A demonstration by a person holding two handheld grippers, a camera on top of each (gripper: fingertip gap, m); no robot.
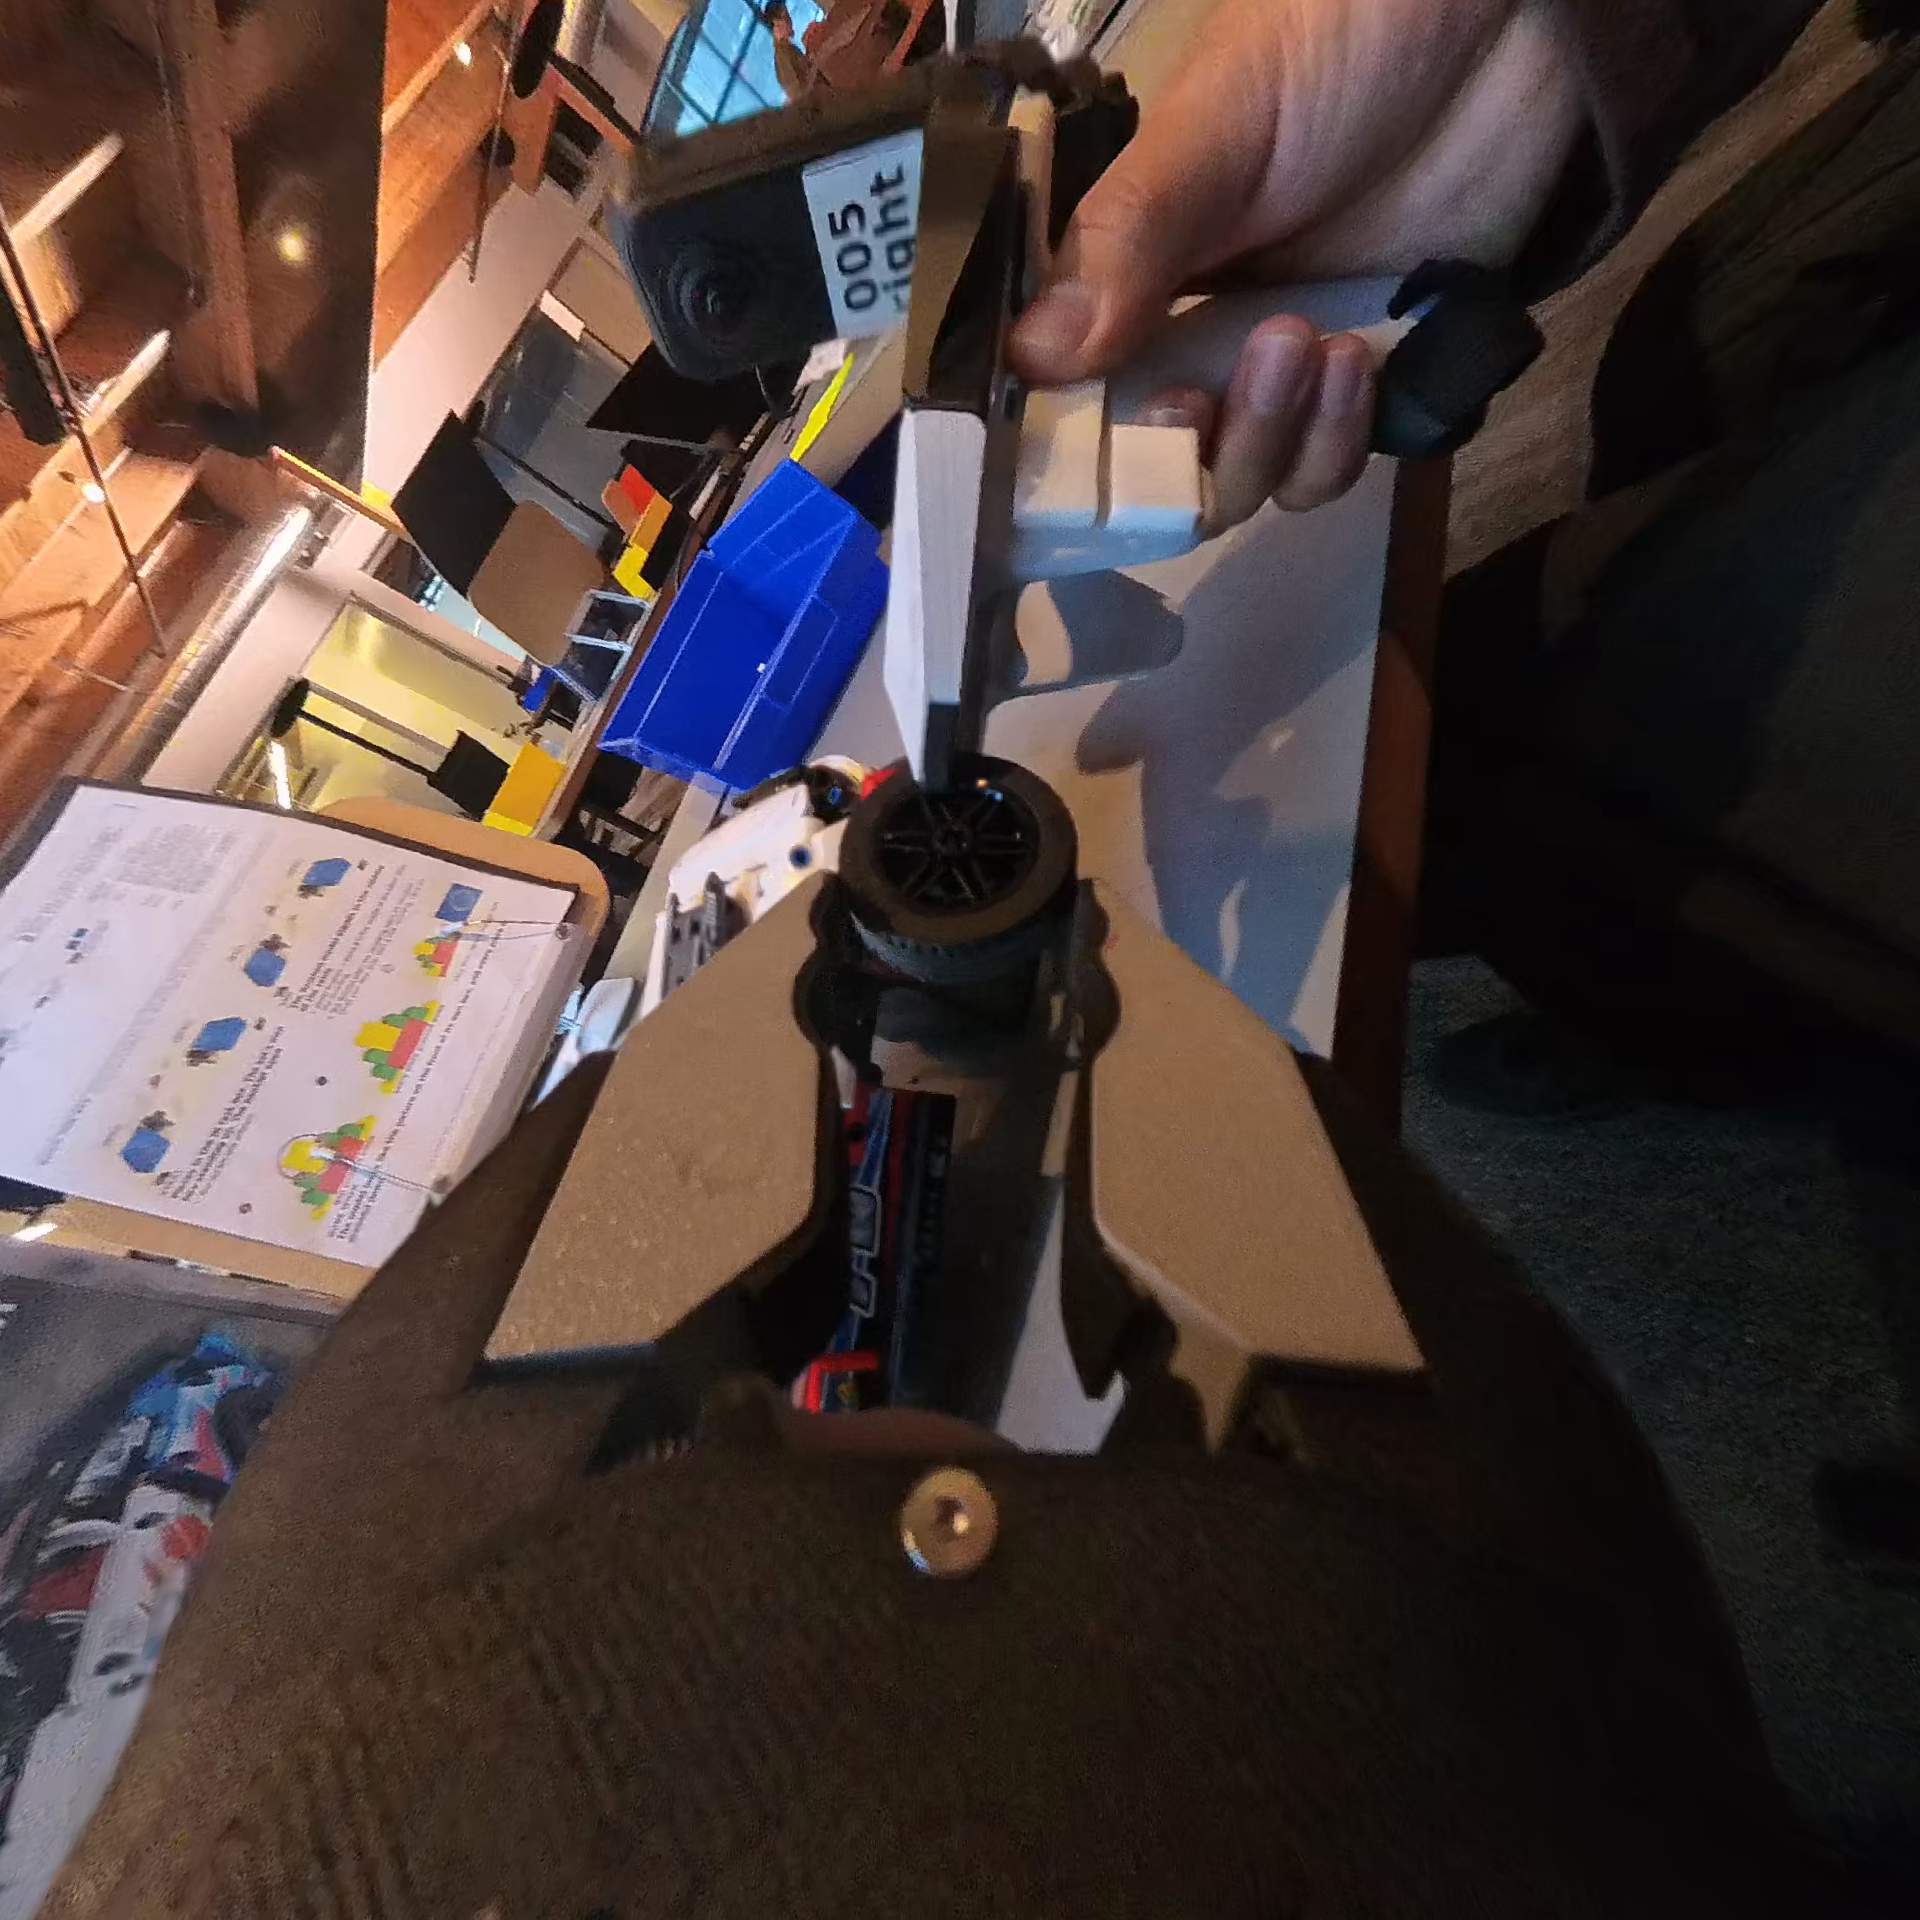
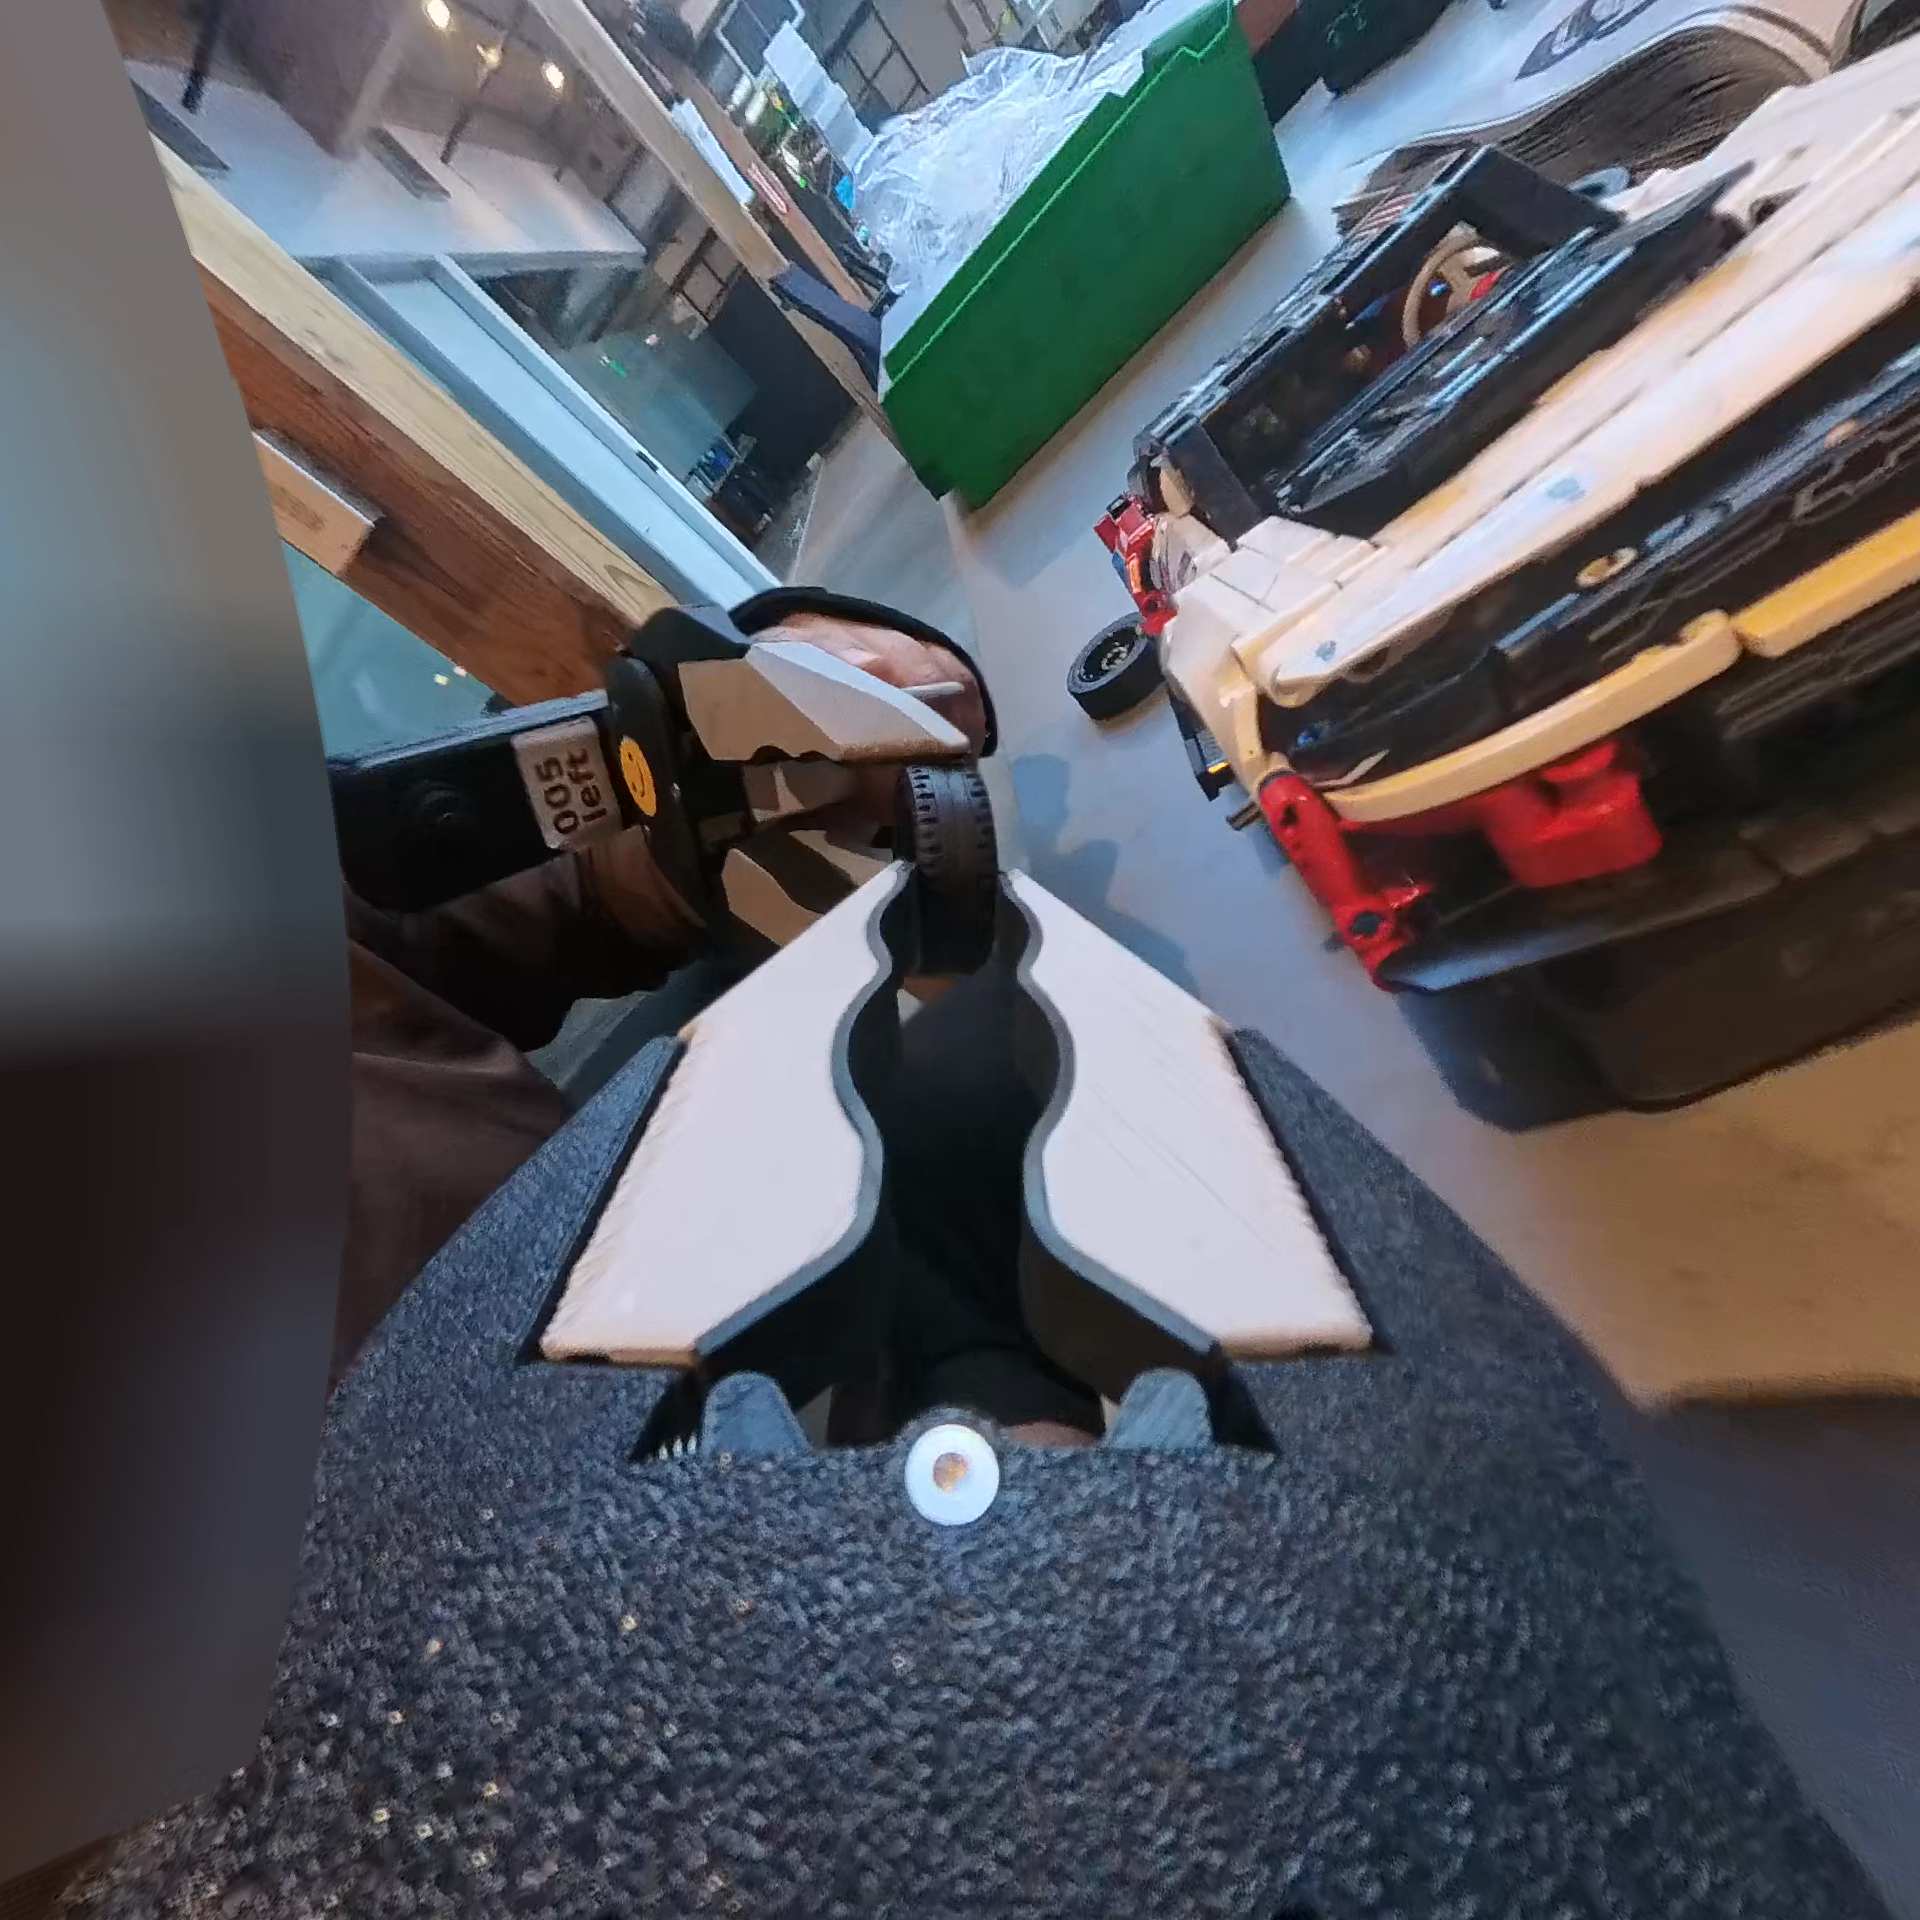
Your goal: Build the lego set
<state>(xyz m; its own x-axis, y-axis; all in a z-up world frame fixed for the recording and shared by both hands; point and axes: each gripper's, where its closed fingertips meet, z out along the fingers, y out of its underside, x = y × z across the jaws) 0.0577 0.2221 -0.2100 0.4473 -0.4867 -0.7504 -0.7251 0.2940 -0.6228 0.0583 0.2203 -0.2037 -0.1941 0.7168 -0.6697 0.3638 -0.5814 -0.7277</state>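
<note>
our left gripper (image 1: 951,940) is closed on a black wheel (image 1: 956,847), above the table edge. our right gripper (image 2: 948,925) pinches the same wheel's rim. beyond, bare table (image 2: 1039,665), a loose wheel (image 2: 1114,665) beside the white car (image 2: 1507,540), then a green bin (image 2: 1081,270).

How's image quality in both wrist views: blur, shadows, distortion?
Left wrist view: the wheel in the left gripper is fairly sharp, edges smear, a hard shadow of the right gripper falls on the table. Right wrist view: lego car soft, fisheye bends the background.
</note>
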